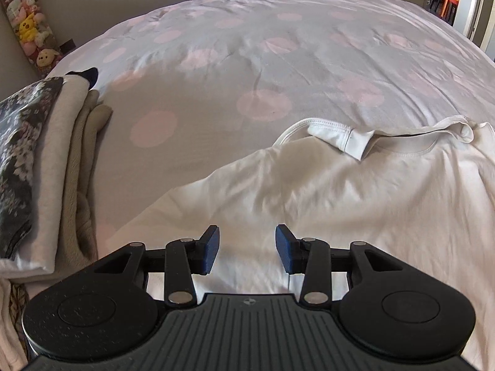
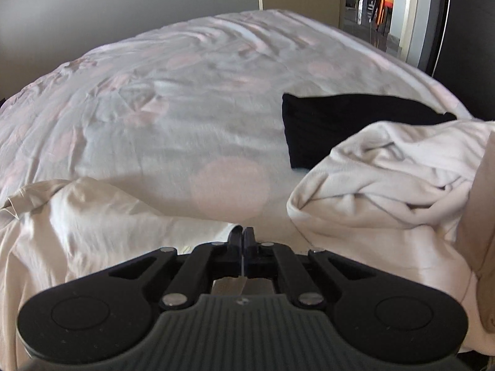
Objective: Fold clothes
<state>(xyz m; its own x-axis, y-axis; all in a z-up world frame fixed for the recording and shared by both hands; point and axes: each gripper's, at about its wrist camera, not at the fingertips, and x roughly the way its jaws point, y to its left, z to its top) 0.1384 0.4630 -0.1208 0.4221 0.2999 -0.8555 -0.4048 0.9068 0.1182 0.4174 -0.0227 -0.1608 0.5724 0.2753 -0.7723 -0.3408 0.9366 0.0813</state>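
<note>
Left wrist view: left gripper point(image 1: 247, 249) hovers over white T-shirt point(image 1: 340, 191), jaws apart, nothing between them. Shirt lies spread on the polka-dot bedspread point(image 1: 247, 61), collar at the far side. Folded clothes stack point(image 1: 46, 160) at left edge.

Right wrist view: right gripper point(image 2: 243, 238) jaws together at the shirt's point(image 2: 92, 225) right edge; whether cloth is pinched, cannot tell. Crumpled white garment point(image 2: 386, 185) near right, black folded item point(image 2: 355, 123) beyond it.
</note>
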